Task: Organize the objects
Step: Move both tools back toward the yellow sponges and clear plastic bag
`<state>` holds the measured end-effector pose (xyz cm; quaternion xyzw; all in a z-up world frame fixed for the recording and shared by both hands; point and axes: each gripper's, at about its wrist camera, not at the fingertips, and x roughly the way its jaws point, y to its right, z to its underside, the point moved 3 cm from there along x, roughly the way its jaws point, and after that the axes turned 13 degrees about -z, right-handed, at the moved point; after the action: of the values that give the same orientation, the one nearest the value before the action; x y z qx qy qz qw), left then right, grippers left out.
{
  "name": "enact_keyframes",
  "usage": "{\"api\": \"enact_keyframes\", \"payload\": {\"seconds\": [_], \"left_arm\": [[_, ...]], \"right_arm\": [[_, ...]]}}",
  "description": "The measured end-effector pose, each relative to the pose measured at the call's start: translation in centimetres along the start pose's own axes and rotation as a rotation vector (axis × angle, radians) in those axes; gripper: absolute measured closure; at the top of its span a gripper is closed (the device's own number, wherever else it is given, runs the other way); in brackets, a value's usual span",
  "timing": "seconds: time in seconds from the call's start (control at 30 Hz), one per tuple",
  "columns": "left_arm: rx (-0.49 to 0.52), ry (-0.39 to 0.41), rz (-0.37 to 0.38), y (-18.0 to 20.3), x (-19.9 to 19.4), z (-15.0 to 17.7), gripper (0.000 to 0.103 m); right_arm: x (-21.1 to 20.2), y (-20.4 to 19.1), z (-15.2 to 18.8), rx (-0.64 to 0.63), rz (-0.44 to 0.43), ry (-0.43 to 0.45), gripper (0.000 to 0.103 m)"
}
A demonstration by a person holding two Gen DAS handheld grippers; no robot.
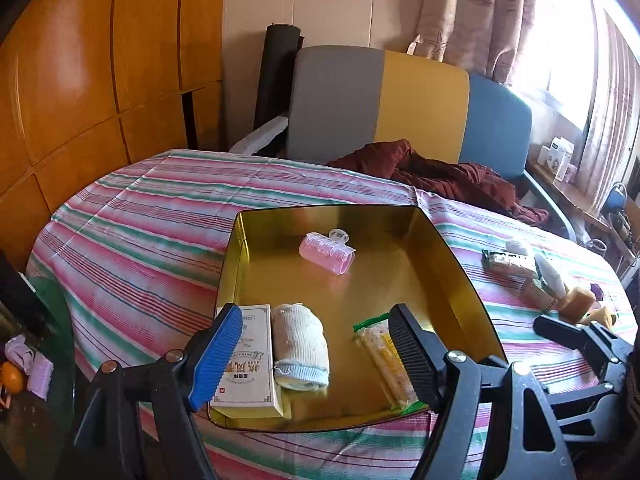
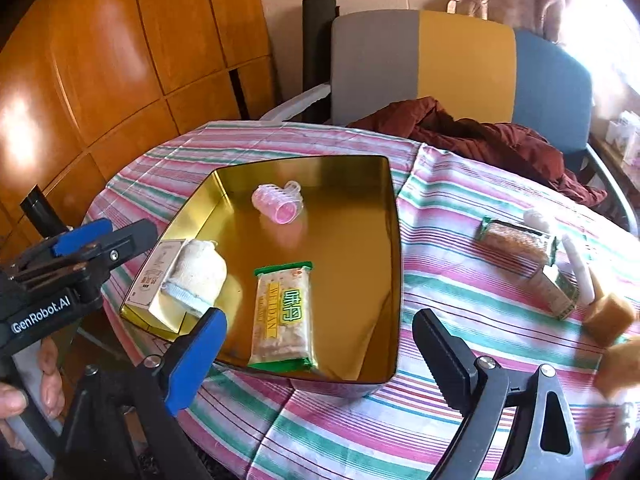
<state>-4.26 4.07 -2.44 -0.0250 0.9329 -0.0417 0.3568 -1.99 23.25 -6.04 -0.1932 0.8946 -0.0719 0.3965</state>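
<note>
Nearest, two handheld grippers hover over a round table under a striped cloth (image 2: 460, 248). The left gripper (image 1: 316, 350) stands released, nothing between its blue and black pads, above the near edge of a gold tin tray (image 1: 440, 248). The right gripper (image 2: 320, 354) is likewise spread wide and empty, just over the tray's front rim. Inside the tray lie a white box (image 2: 154, 276), a rolled sock (image 2: 200, 272) touching it, a snack packet (image 2: 282, 316), and farther back a pink hair roller (image 2: 278, 202). Right of the tray, on the cloth, sit more packets (image 2: 516, 240) and brown cubes (image 2: 608, 316). Beyond, a dark red garment (image 2: 480, 136) drapes a grey, yellow and blue chair (image 2: 460, 60)
</note>
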Motion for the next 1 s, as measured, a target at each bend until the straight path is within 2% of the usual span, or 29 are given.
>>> {"api": "enact_keyframes", "payload": {"seconds": [0.47,0.67,0.83,1.0], "left_arm": [[0.063,-0.006,0.067,2.5,-0.5,0.7,0.026],[0.055,-0.086,0.177,3.7,0.1,1.2,0.026],[0.081,-0.099,0.235,5.0,-0.1,1.3,0.026],[0.147,-0.097,0.315,7.6,-1.0,1.0,0.026]], "right_arm": [[-2.2,2.5,0.5,0.06,0.039,0.037,0.007],[-3.1,4.6,1.2,0.101,0.083,0.038,0.007],[-4.7,7.3,1.7,0.15,0.13,0.052,0.007],[-7.7,12.1,2.9,0.251,0.203,0.072,0.007]]}}
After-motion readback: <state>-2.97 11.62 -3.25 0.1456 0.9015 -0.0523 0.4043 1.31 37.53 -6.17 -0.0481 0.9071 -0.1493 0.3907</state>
